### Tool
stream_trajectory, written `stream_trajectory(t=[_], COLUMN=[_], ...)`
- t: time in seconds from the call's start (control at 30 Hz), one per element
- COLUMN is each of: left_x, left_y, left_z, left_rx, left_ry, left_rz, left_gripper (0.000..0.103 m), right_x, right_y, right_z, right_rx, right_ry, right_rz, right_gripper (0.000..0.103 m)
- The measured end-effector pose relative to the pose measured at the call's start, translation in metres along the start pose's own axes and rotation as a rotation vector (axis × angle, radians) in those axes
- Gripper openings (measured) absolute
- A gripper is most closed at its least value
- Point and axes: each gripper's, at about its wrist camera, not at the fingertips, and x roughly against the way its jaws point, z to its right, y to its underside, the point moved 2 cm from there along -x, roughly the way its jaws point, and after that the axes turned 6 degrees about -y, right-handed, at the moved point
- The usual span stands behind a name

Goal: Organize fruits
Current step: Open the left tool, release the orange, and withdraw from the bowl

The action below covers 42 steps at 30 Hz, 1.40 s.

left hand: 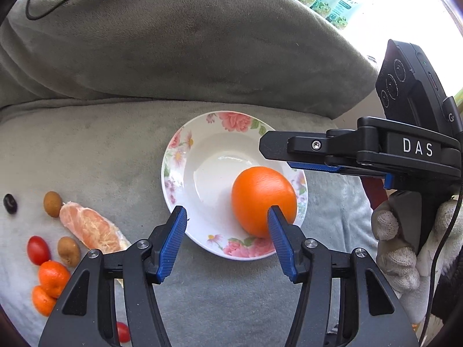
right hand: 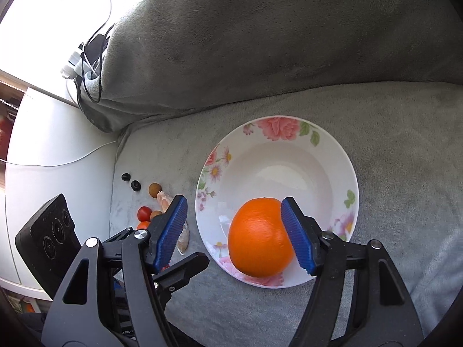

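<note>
Grey plush sofa seat [left hand: 86, 150] under everything, big cushion [left hand: 173, 43] behind. Flowered plate [left hand: 185, 144] mid-seat, with one orange [left hand: 262, 199] lying in its near right part. Left gripper [left hand: 227, 241] low over the plate's near rim, jaws apart, nothing between the pads. Right gripper [right hand: 234, 231] beside the orange, jaws parted; inner pad [right hand: 298, 237] at its skin, far pad clear. Small fruits [left hand: 52, 243] clustered at left on the seat: tomatoes, tangerines, a peeled piece.
</note>
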Motion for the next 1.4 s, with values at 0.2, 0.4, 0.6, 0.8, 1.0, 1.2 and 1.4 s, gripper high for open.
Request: stream_trajectory(t=[0.2,0.4,0.6,0.8,1.0,1.2,1.4], left_x=[0.004,0.023,0.038,0.057,0.078,0.091,0.089], left_y=[0.007,0.011,0.022,0.032,0.048,0.069,0.086], left_z=[0.003,-0.009,-0.026,-0.050,-0.086,-0.119,-0.140], left_rx=[-0.015,-0.024,0.004,0.040,0.095,0.149,0.178], left_ry=[-0.009,-0.014,-0.001,-0.057,-0.126,-0.189,-0.221], left_rz=[0.006,0.003,0.003,0.020,0.035,0.030,0.020], left_gripper=[0.056,0.059,0.059,0.059,0.059,0.059,0.059], right_x=[0.003,0.009,0.009,0.004,-0.015,-0.040,-0.063], right_y=[0.006,0.011,0.015,0.020,0.026,0.038,0.048], right_z=[-0.012,-0.023,-0.036,-0.059,-0.085,-0.116,-0.142], right_rx=[0.068,0.104,0.149,0.230,0.309,0.423,0.476], right_ry=[0.054,0.090,0.111,0.131,0.112,0.086,0.034], right_rz=[0.009,0.034,0.059,0.065,0.020,-0.055,-0.139], right_gripper=[0.070,0.070,0.070,0.070,0.070,0.070,0.070])
